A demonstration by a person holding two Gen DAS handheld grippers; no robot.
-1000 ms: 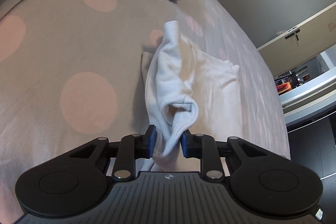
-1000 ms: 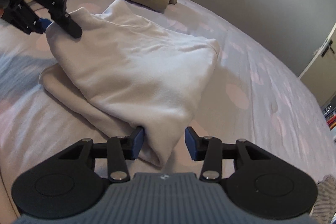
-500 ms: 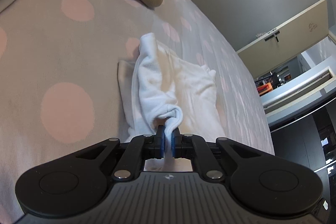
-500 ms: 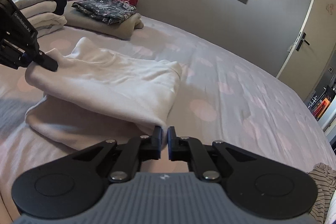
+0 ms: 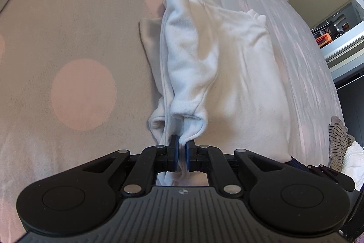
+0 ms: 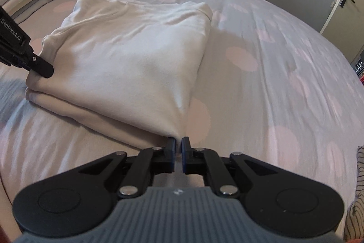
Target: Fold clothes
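Here, your left tool [image 5: 180, 153] is clamped on a bunched corner of the white garment [image 5: 238, 74], which lies folded ahead of it on the bed [image 5: 79, 38]. Your right tool [image 6: 178, 153] is clamped on the garment's opposite near corner.

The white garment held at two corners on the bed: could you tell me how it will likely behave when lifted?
Probably floppy: the white garment bunches at the left hand-held gripper and would sag toward the right hand-held gripper. Likely light; two small pinches raise its edge. Its fleecy surface suggests little slipping.
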